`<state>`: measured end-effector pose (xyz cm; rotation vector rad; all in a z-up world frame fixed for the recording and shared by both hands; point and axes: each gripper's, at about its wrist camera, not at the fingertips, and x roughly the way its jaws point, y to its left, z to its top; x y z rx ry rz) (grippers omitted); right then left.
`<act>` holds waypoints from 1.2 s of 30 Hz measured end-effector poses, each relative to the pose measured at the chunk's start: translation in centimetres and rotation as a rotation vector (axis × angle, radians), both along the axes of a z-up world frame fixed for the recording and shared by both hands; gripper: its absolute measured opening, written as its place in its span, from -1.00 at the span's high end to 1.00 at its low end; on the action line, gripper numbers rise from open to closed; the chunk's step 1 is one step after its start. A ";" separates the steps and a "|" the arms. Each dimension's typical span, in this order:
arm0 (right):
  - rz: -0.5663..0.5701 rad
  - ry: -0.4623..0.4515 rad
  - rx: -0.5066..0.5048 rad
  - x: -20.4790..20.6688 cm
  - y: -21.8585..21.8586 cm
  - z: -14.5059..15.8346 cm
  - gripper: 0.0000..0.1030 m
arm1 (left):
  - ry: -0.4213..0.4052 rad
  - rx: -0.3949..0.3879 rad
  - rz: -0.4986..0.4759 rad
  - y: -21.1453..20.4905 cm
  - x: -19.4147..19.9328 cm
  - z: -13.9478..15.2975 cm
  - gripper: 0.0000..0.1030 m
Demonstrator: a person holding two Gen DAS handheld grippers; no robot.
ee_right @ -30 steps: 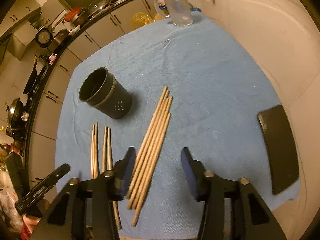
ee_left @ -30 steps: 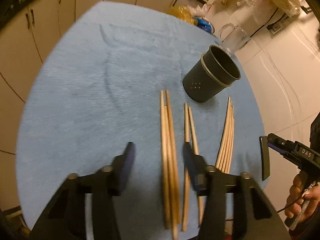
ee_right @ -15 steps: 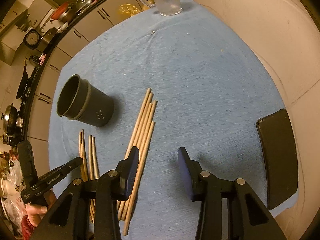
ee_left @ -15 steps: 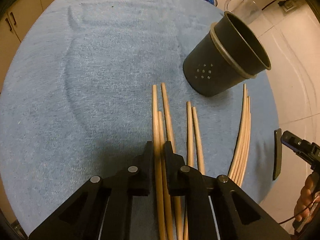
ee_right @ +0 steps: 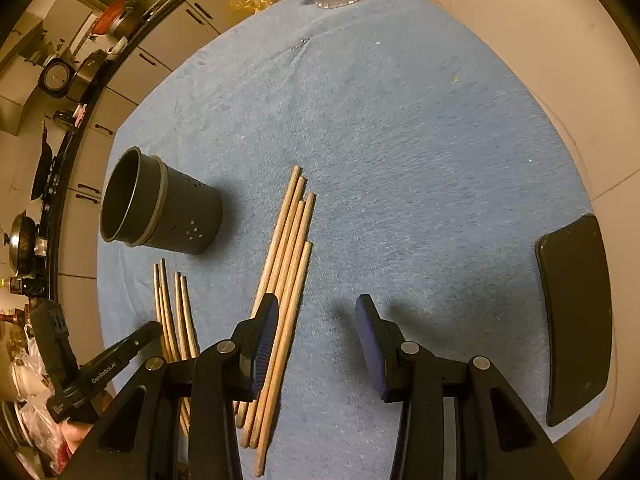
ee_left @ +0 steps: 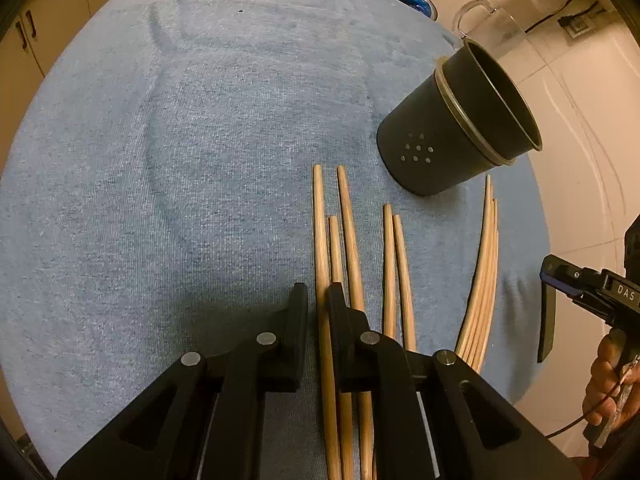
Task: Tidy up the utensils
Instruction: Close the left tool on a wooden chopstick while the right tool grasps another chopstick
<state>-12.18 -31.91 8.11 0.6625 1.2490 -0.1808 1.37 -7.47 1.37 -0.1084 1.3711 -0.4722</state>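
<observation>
Your left gripper (ee_left: 318,296) has its fingers clamped on one chopstick (ee_left: 320,240) lying on the bench (ee_left: 160,160), its length running away from you toward the black holder (ee_left: 452,132) ahead-right; your right gripper (ee_right: 316,312) gapes empty beside the bundle (ee_right: 288,256).

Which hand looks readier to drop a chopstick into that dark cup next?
Left. Its tool is shut on one chopstick, with the holder just beyond. The right tool is open beside the other bundle, gripping nothing.

chopsticks (ee_left: 320,240) before holder (ee_left: 448,136), on cloth (ee_left: 160,160)
</observation>
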 end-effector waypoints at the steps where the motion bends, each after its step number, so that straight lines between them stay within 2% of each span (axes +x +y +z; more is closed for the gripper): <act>1: 0.004 0.004 -0.003 0.2 0.1 -0.1 0.16 | -0.004 0.006 -0.002 -0.1 0.1 0.0 0.81; 5: 0.008 0.027 -0.007 1.0 0.3 -0.5 0.16 | -0.026 0.073 -0.011 -1.6 0.7 0.1 0.81; 10: -0.008 0.087 0.014 2.1 0.5 -2.3 0.16 | -0.027 0.108 0.006 -2.1 1.5 0.1 0.87; 13: -0.013 0.128 0.006 2.8 0.6 -3.2 0.26 | -0.039 0.137 0.002 -1.6 0.7 0.2 0.87; 16: -0.016 0.164 -0.014 3.4 0.8 -3.9 0.44 | -0.036 0.144 0.005 -0.8 0.2 0.3 0.87; 20: -0.011 0.181 0.002 4.0 1.5 -4.6 0.45 | -0.044 0.147 0.002 -0.6 0.0 0.4 0.87; 23: 0.006 0.181 -0.036 4.7 2.1 -4.5 0.48 | -0.050 0.149 0.000 -0.5 -0.1 0.4 0.87; 24: 0.008 0.185 -0.049 4.9 2.2 -4.5 0.52 | -0.049 0.150 0.001 -0.8 0.0 0.4 0.87; 25: 0.008 0.201 -0.070 5.0 2.3 -4.4 0.71 | -0.048 0.150 0.001 -0.5 -0.4 0.4 0.87; 26: 0.009 0.215 -0.071 5.0 2.4 -4.5 0.82 | -0.048 0.151 0.000 -0.4 -0.4 0.5 0.87; 31: 0.022 0.230 -0.082 5.1 2.8 -4.7 0.82 | -0.051 0.162 0.005 -1.0 -0.5 0.7 0.87; 34: 0.049 0.235 -0.111 5.8 3.4 -4.7 0.75 | -0.066 0.169 -0.006 -1.7 -0.1 0.9 0.87; 36: 0.074 0.225 -0.132 6.5 4.0 -4.4 0.80 | -0.078 0.167 -0.005 -2.1 0.3 1.1 0.88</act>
